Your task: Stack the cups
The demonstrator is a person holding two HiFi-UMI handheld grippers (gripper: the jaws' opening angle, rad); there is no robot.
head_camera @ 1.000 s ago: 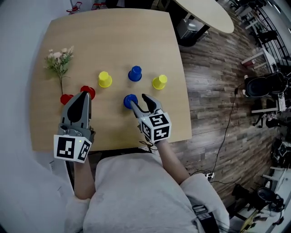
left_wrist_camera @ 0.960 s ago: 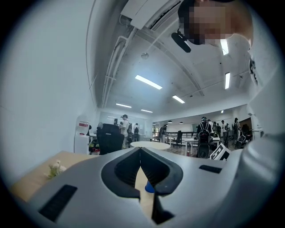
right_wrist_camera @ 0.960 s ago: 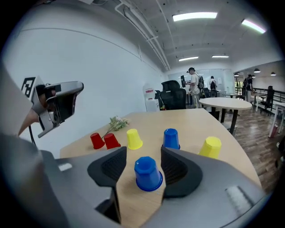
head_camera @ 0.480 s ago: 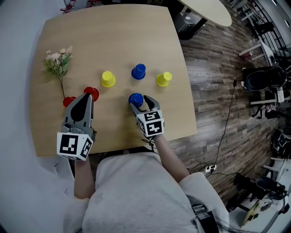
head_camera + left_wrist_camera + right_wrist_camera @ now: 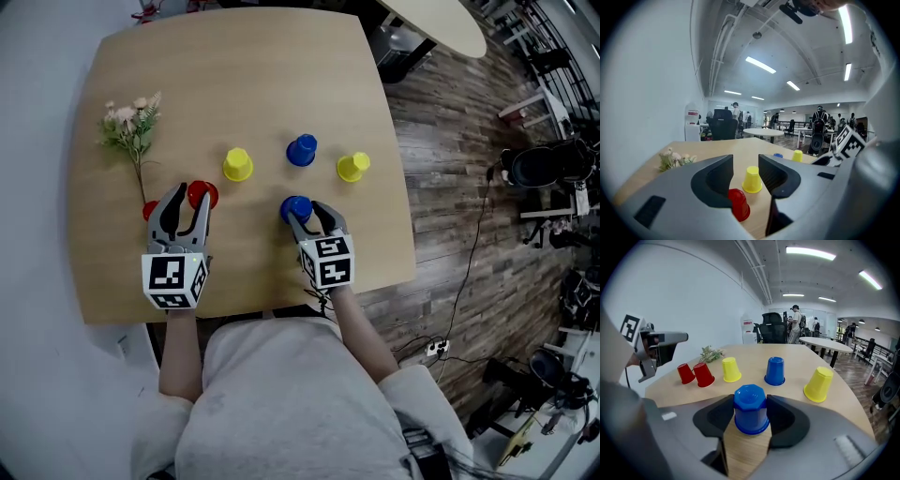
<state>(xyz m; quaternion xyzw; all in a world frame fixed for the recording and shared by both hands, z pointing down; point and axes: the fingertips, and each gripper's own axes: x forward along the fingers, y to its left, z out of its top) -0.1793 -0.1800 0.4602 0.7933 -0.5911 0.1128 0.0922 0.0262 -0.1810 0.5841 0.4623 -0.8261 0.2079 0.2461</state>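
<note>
Several upside-down cups stand on the wooden table [image 5: 234, 66]. My right gripper [image 5: 306, 215] has just been closing and is shut on the near blue cup [image 5: 750, 405], which still rests on the table. A second blue cup [image 5: 301, 150] sits between two yellow cups [image 5: 237, 165] [image 5: 352, 167]. My left gripper [image 5: 187, 201] has just been opening and is open. A red cup [image 5: 738, 204] stands between its jaws, close to the left one, with a gap beside it. Another red cup [image 5: 150, 211] is partly hidden beside that gripper.
A sprig of artificial flowers [image 5: 131, 131] lies at the table's left. The near table edge [image 5: 253, 305] runs just under both grippers. A round pale table [image 5: 441, 28] and office chairs stand beyond on the wood floor.
My left gripper came down and forward to the red cup and its jaws parted. My right gripper sank lower around the near blue cup.
</note>
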